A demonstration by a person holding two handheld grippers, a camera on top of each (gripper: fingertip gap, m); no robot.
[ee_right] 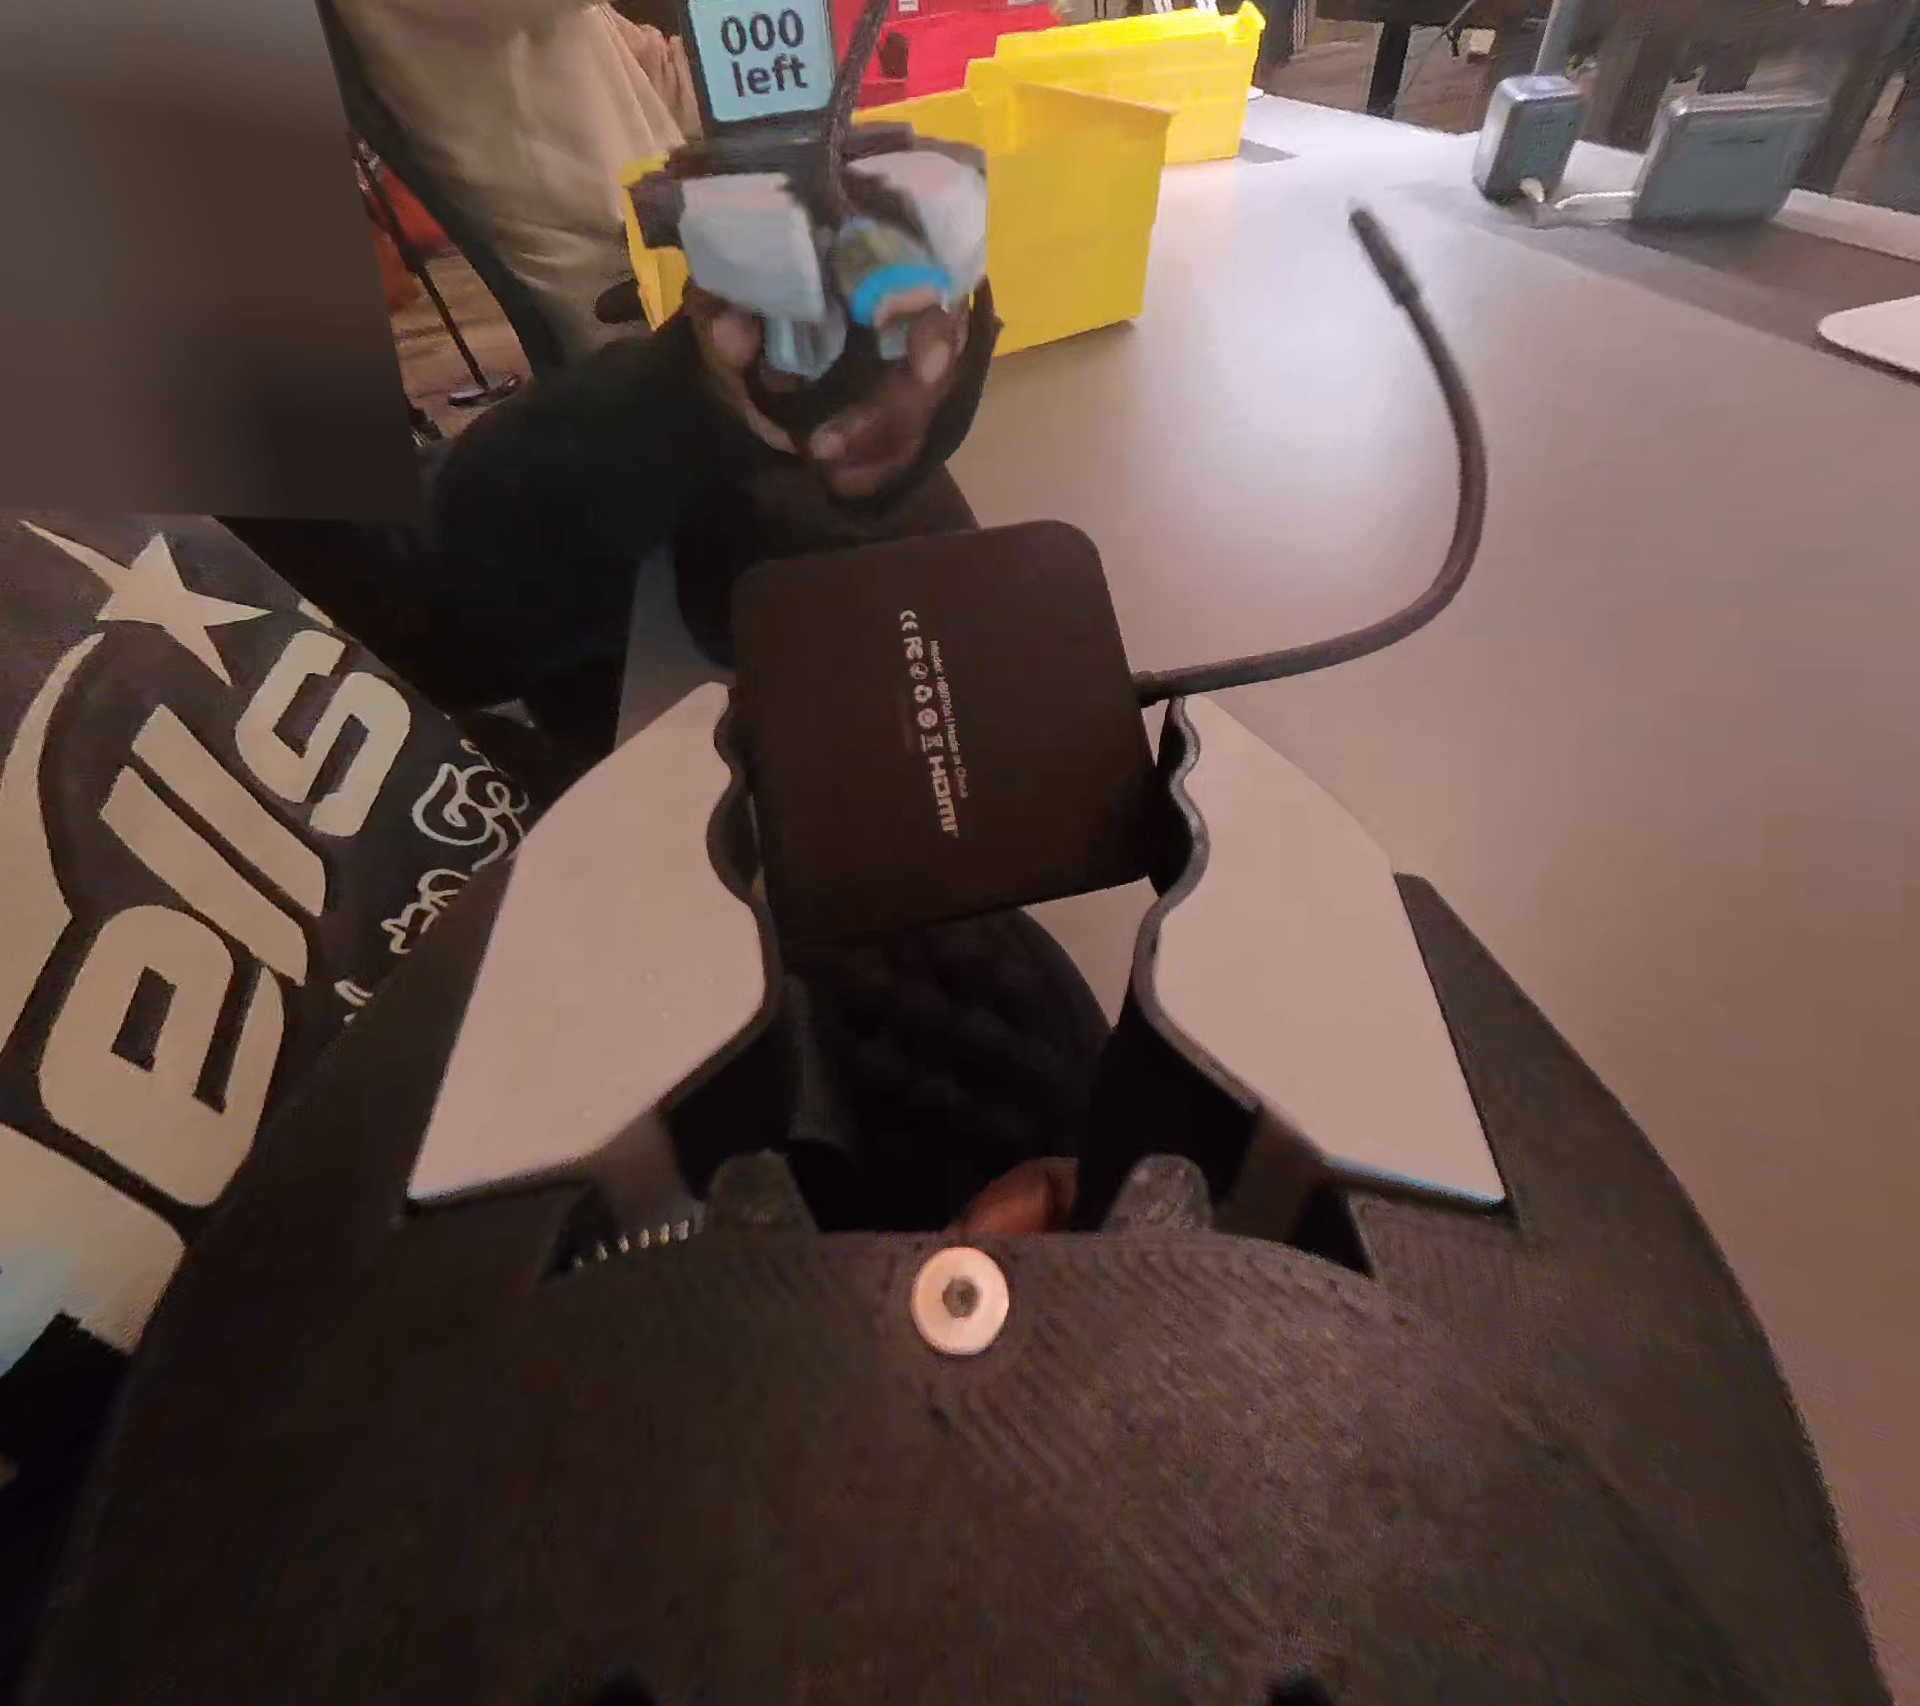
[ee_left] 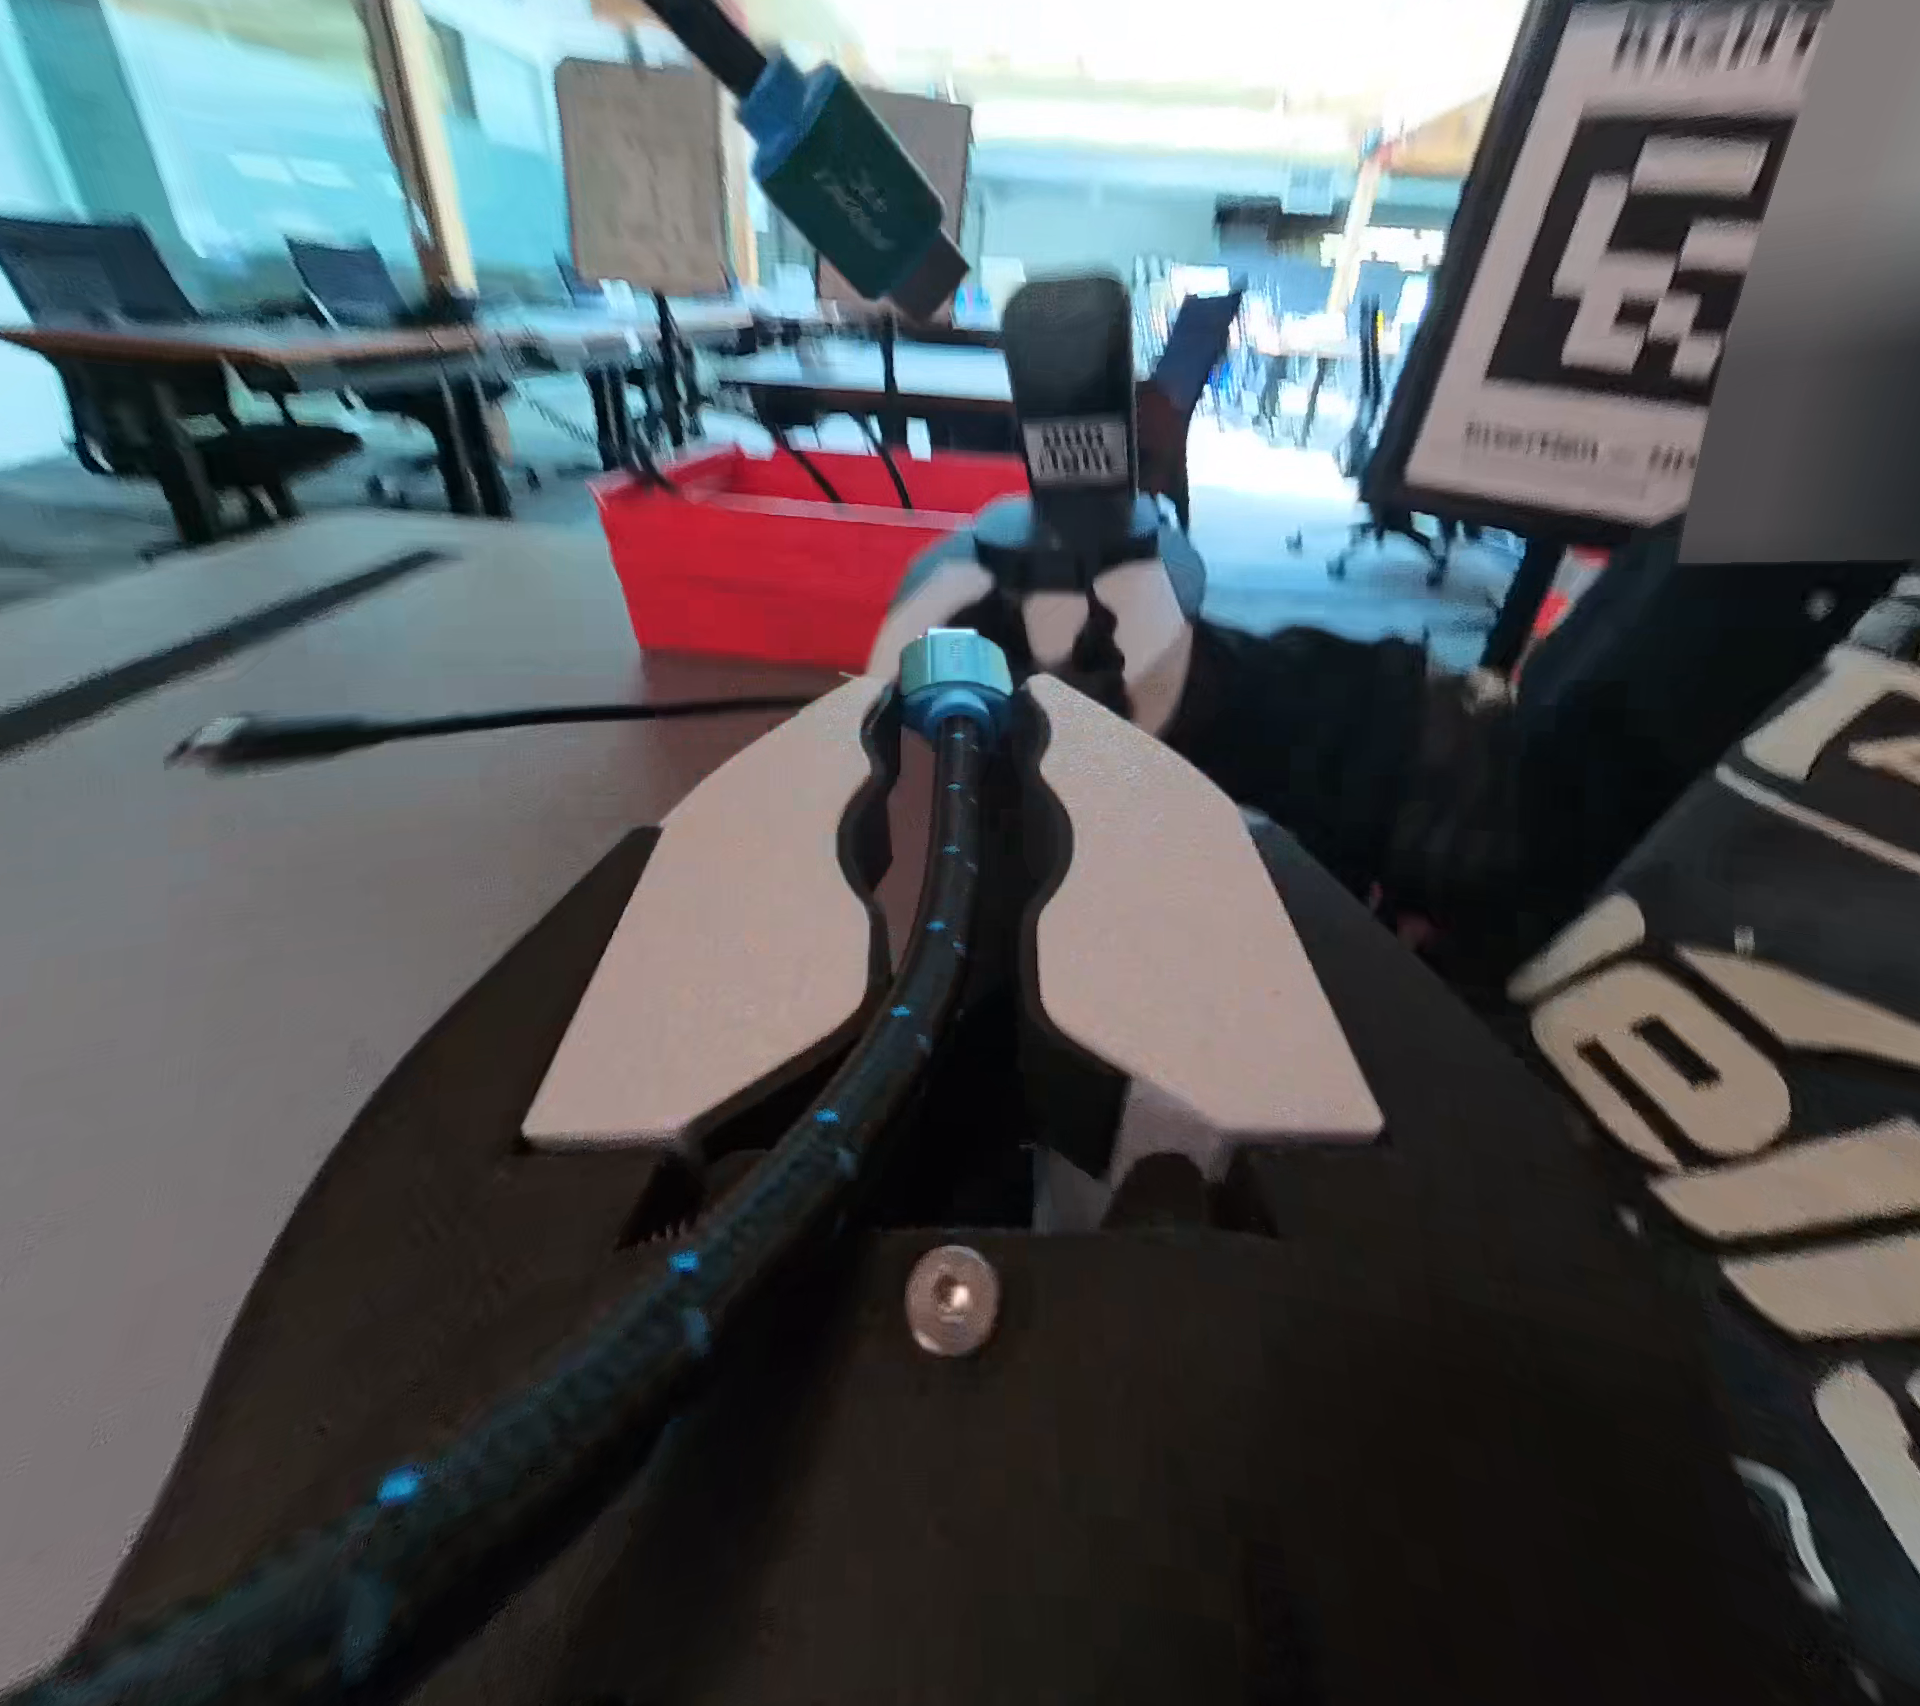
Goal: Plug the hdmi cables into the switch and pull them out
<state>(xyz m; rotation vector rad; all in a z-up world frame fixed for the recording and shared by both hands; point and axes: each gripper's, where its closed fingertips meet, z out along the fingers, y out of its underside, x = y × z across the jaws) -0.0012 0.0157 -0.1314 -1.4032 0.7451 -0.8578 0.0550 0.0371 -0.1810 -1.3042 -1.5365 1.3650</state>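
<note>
My right gripper [ee_right: 945, 711] is shut on the black HDMI switch [ee_right: 914, 825] and holds it flat just above the grey table [ee_right: 1610, 773]. The switch's own black lead [ee_right: 1449, 451] leaves its right side and curves away over the table. My left gripper [ee_left: 951, 706] is shut on a black braided cable with blue flecks [ee_left: 935, 950], just behind its silver and blue plug [ee_left: 951, 659]. That plug points at the right gripper [ee_left: 1070, 607], which faces it. The left gripper also shows in the right wrist view [ee_right: 831, 274], beyond the switch. The switch itself is hidden in the left wrist view.
A second black HDMI plug with a blue collar [ee_left: 852, 191] hangs in the air at upper middle. A thin black lead [ee_left: 416, 726] lies on the table to the left. A red bin [ee_left: 769, 576] stands behind; yellow bins [ee_right: 1081, 202] stand behind the left gripper. A person's printed sleeve [ee_right: 156, 877] is on the left.
</note>
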